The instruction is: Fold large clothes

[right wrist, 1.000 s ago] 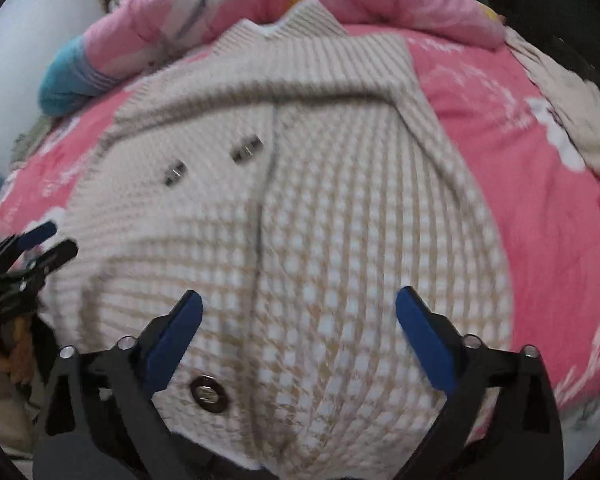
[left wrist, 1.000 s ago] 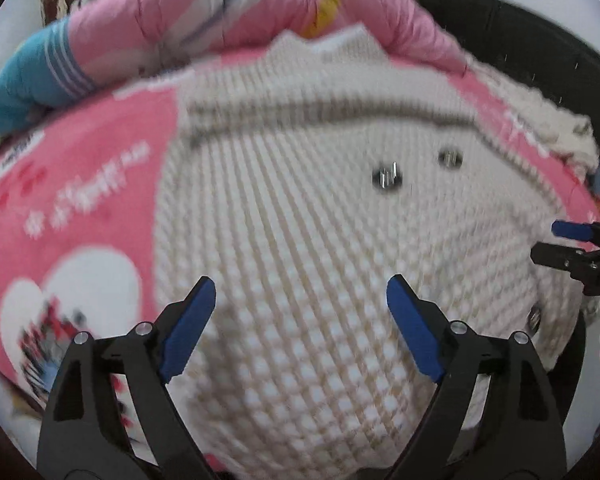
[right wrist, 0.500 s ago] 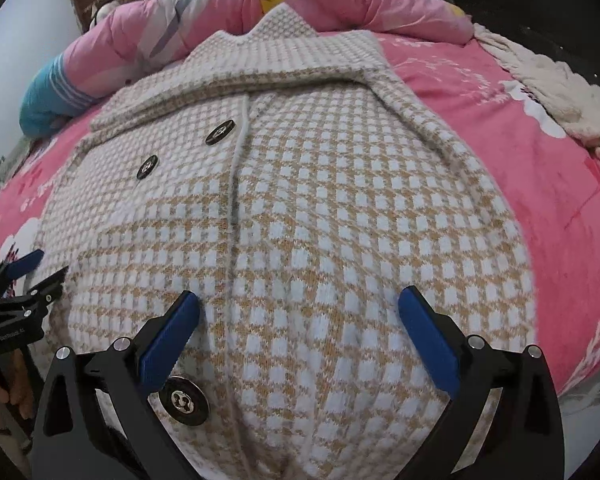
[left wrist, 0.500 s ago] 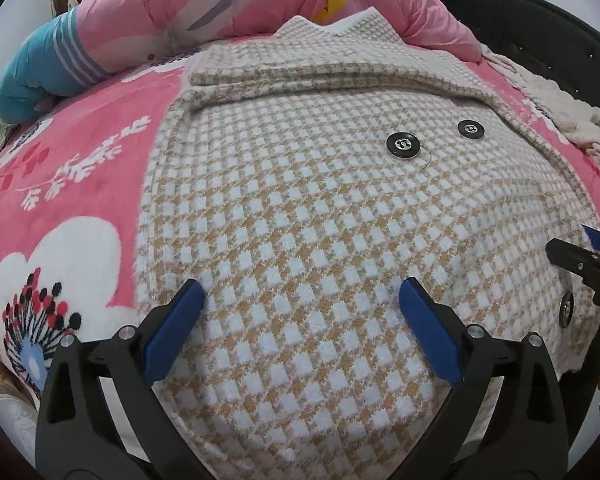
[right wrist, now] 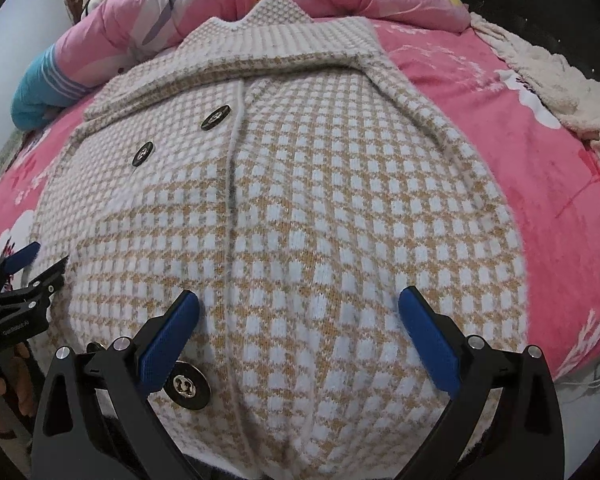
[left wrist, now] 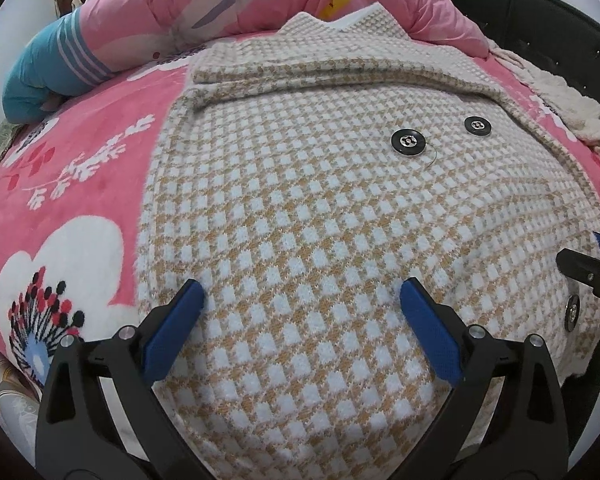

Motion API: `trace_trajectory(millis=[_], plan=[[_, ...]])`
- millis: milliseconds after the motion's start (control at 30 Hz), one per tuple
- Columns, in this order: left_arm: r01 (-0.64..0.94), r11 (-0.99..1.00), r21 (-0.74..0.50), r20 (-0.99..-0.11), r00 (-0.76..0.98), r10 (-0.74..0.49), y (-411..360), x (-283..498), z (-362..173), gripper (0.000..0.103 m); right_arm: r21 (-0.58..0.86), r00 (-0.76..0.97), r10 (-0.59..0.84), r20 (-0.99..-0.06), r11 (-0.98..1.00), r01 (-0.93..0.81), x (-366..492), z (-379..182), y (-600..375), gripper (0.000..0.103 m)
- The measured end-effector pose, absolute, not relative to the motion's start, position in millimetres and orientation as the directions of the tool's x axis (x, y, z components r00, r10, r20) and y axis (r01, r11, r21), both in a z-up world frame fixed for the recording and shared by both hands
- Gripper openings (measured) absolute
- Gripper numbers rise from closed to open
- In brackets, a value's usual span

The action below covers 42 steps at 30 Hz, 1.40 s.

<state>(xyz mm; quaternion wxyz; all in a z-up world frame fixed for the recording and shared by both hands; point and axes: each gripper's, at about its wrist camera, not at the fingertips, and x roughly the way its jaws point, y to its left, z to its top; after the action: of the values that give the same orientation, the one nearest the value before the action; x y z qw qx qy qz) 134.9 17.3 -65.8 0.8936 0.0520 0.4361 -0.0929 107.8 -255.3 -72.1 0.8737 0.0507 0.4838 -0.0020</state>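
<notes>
A tan-and-white houndstooth coat [left wrist: 320,208] with black buttons lies flat, front up, on a pink bed; it also shows in the right wrist view [right wrist: 300,220]. Its sleeves are folded across near the collar. My left gripper [left wrist: 302,300] is open over the coat's lower left part, near the hem. My right gripper [right wrist: 298,308] is open over the lower right part, beside a metal snap button [right wrist: 186,386]. Each gripper appears at the edge of the other's view: the right one [left wrist: 592,264] and the left one [right wrist: 32,264].
A pink flowered blanket [left wrist: 72,184] covers the bed. A rolled pink and blue quilt [left wrist: 160,24] lies behind the collar. A cream fleece throw [right wrist: 560,92] lies at the right edge against a dark headboard [left wrist: 540,20].
Both grippers have dropped lower and closer to the coat's hem and steadied. The coat has not moved. Both jaws stay open.
</notes>
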Motion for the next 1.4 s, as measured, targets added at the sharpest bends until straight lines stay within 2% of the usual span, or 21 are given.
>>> trace_trajectory(millis=[433, 733, 867, 967, 1067, 1267, 1400], plan=[[0.169, 0.985, 0.034, -0.786, 0.613, -0.078, 12.3, 129.1, -64.6, 0.096, 0.073, 0.509, 0.035, -0.86, 0.996, 0.054, 120.8, -70.5, -258.0, 0.097], [0.186, 0.982, 0.027, -0.772, 0.629, -0.098, 16.1, 127.6, -65.4, 0.096, 0.075, 0.507, 0.04, -0.861, 0.996, 0.049, 122.5, -70.8, -259.1, 0.097], [0.19, 0.982, 0.012, -0.727, 0.676, -0.122, 25.8, 109.9, -51.4, 0.096, 0.084, 0.512, 0.051, -0.857, 0.996, 0.04, 120.9, -71.0, -260.8, 0.097], [0.204, 0.978, 0.054, -0.679, 0.726, -0.114, 37.5, 80.8, -38.5, 0.096, 0.089, 0.515, 0.063, -0.855, 0.996, 0.027, 119.2, -71.8, -262.1, 0.097], [0.198, 0.978, 0.06, -0.674, 0.731, -0.106, 58.5, 51.9, -36.9, 0.096, 0.092, 0.518, 0.071, -0.853, 0.996, 0.016, 117.8, -72.4, -263.9, 0.097], [0.163, 0.987, 0.0, -0.683, 0.72, -0.119, 103.8, 6.8, -46.3, 0.096, 0.087, 0.524, 0.074, -0.849, 0.996, 0.0, 114.0, -74.2, -264.9, 0.097], [0.172, 0.983, -0.069, -0.696, 0.698, -0.171, 114.5, -7.3, -61.1, 0.095, 0.081, 0.531, 0.069, -0.845, 0.997, 0.0, 112.0, -74.5, -264.3, 0.097]])
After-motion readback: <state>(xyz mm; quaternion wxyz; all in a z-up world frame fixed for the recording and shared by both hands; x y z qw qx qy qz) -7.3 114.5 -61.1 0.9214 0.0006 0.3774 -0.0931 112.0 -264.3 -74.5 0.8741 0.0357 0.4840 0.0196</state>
